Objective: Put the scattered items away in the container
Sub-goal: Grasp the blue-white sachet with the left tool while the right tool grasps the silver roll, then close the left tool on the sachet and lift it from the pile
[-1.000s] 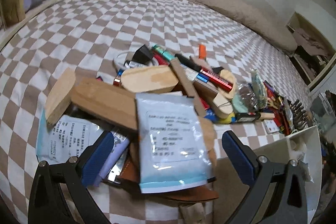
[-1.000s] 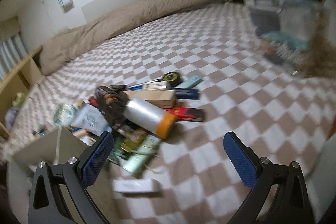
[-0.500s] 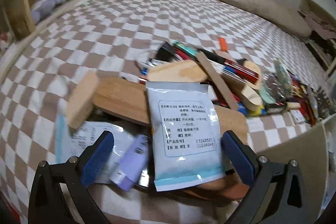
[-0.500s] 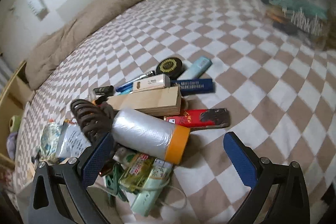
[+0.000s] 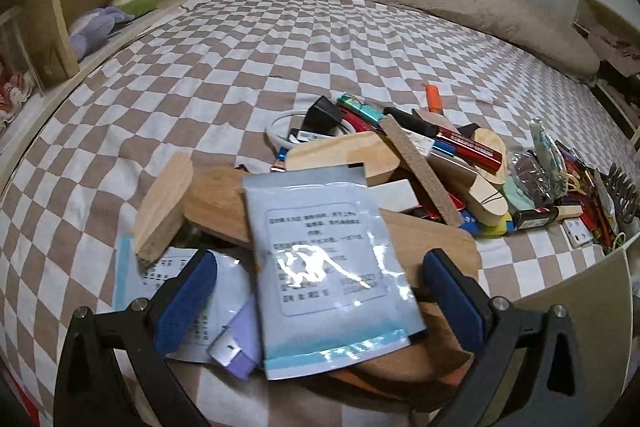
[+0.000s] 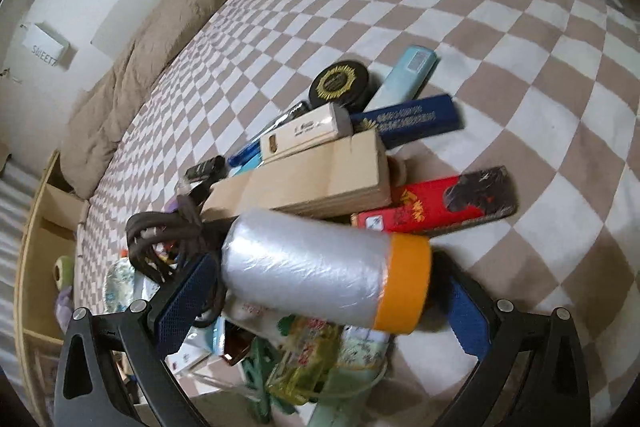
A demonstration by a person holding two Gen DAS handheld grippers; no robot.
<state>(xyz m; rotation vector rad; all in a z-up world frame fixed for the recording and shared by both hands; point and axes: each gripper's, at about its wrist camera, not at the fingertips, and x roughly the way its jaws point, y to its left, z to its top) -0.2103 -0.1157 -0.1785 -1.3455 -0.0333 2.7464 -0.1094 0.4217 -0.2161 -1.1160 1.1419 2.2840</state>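
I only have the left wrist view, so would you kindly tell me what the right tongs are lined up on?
Observer: The right tongs are open, with a roll of clear film that has an orange end lying between the pads.
Operator: Thank you. What lies just behind that roll?
Observer: A pale wooden block lies across behind it, with a red flat pack to its right.
Operator: Is anything round in that pile?
Observer: Yes, a black round tin with a gold emblem sits at the far side, next to a light blue tube.
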